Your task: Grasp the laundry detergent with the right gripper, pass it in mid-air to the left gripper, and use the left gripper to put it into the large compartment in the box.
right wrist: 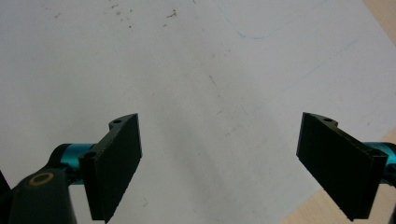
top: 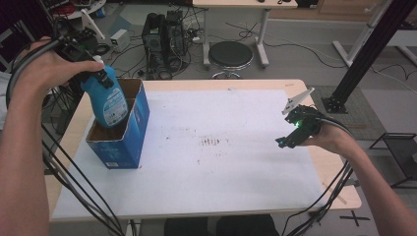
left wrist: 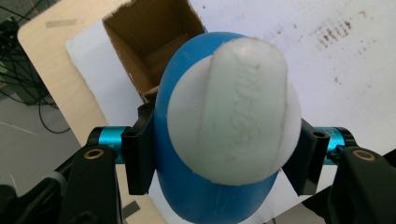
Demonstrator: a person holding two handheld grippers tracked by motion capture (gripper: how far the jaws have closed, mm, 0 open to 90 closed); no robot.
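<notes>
Tilting over the box (top: 129, 129), cap-up bottle (top: 109, 101) in left gripper (top: 101, 76).

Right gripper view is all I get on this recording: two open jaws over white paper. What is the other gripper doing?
Observer: The left gripper is shut on a blue bottle, just below its white cap.
Operator: Where is the bottle?
Observer: Its base is down in an open blue cardboard box at the table's left side.
Operator: Upright?
Observer: No, it is tilted, with the cap end leaning away from the table's middle.
</notes>
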